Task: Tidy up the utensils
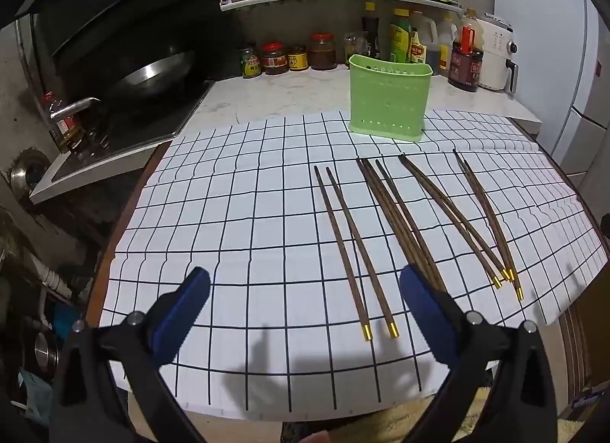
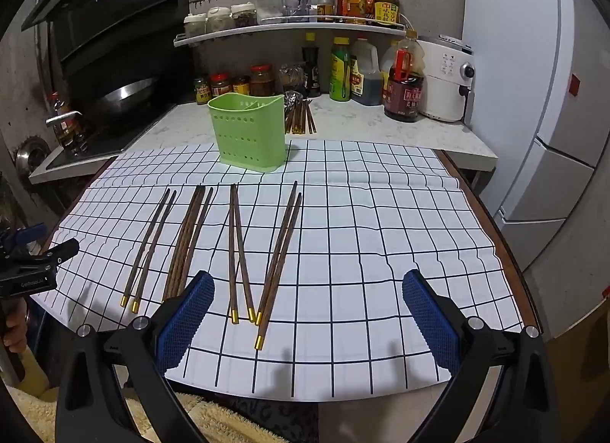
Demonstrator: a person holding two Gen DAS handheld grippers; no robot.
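With both tongs, left [image 1: 305,298] and right [image 2: 309,302], wide open and empty, we should pinch one chopstick pair [image 1: 352,248] mid-shaft and drop it tips-down into the green holder [image 1: 389,100] at 12 o'clock on the table [image 1: 228,195].

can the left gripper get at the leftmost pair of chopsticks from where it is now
Probably yes. The left gripper is wide open and empty, and the leftmost pair of chopsticks lies flat on the checked cloth just ahead, with nothing between them.
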